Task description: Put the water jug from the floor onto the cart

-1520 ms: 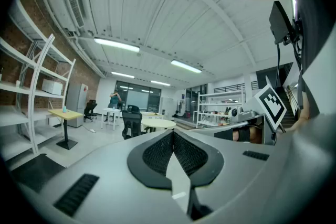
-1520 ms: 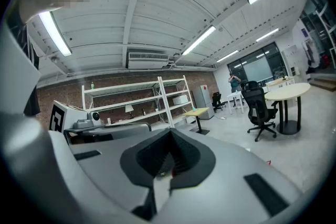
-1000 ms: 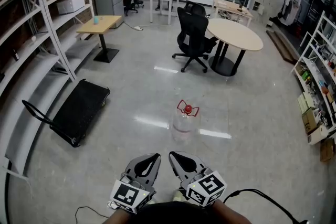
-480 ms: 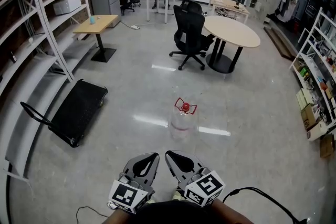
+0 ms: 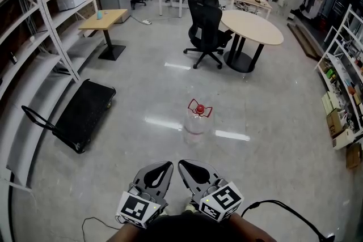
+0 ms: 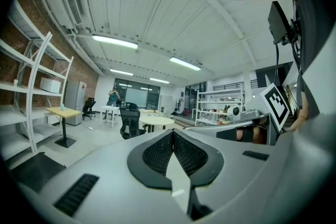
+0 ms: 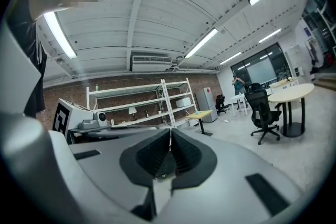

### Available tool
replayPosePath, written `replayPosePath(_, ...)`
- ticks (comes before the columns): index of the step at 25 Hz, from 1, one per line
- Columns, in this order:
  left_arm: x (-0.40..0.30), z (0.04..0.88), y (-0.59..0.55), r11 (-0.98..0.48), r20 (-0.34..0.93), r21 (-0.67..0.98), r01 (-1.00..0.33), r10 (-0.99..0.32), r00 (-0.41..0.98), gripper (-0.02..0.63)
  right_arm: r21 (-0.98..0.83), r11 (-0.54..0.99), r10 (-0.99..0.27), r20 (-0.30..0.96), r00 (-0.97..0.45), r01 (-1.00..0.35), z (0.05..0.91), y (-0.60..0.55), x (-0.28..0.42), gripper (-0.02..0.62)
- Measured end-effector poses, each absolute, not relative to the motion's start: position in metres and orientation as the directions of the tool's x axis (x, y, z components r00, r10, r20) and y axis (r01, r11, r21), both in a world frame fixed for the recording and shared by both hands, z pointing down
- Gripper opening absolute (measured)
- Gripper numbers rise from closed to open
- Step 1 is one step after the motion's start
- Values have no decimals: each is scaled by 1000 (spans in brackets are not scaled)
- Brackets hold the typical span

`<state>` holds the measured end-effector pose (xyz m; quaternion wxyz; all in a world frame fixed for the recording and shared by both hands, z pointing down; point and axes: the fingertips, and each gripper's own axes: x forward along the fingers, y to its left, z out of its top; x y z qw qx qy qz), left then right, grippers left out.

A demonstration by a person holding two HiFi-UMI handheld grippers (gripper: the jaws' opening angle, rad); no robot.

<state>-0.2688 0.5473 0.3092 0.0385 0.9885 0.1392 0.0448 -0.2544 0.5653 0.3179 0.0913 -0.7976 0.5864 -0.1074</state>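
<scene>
Two grippers are held low and close to the body in the head view: the left gripper [image 5: 160, 170] and the right gripper [image 5: 190, 167] are each clenched tip to tip, with nothing between the pads. The water jug [image 5: 197, 122] stands upright on the floor [image 5: 272, 167] ahead, well apart from both, and the black cart [image 5: 85, 116] lies off to its left. Its clear, rigid, smooth wall is judged slippery, and heavy if filled. The red handle [image 5: 199, 109] on top is judged the better hold. Jug and cart are shown only in the head view. In the gripper views, shelving [image 7: 137, 92] and an office chair [image 6: 127, 122] are seen instead.
</scene>
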Motion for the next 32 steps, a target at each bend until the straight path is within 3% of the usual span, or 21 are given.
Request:
replayPosePath(21, -174, 329, 584, -961, 151, 82, 262, 272, 950, 0, -337, -356, -933, 73, 353, -872, 345, 612, -142, 2)
replayPosePath(32, -52, 354, 513, -921, 111, 72, 383, 389, 915, 0, -273, -496, -864, 61, 500, -824, 362, 546, -18, 2)
